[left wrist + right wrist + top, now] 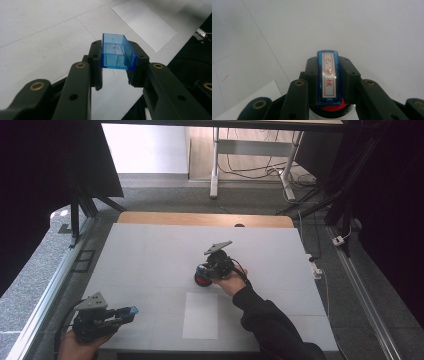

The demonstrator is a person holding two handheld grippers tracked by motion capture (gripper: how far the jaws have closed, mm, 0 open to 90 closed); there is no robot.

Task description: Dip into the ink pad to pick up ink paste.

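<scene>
You see the high view evenly but dimly lit: the pale surface (pixel 150 250) reads a flat grey, while both side margins fall to near black. Brighter light sits on the floor beyond the far edge. The picture is soft and grainy, with fine detail lost. In the left gripper view, the blue clear cap (pixel 117 51) glows sharply, and the near tool parts blur. In the right gripper view, glare streaks the stamp's label (pixel 329 75), and its characters smear slightly.
</scene>
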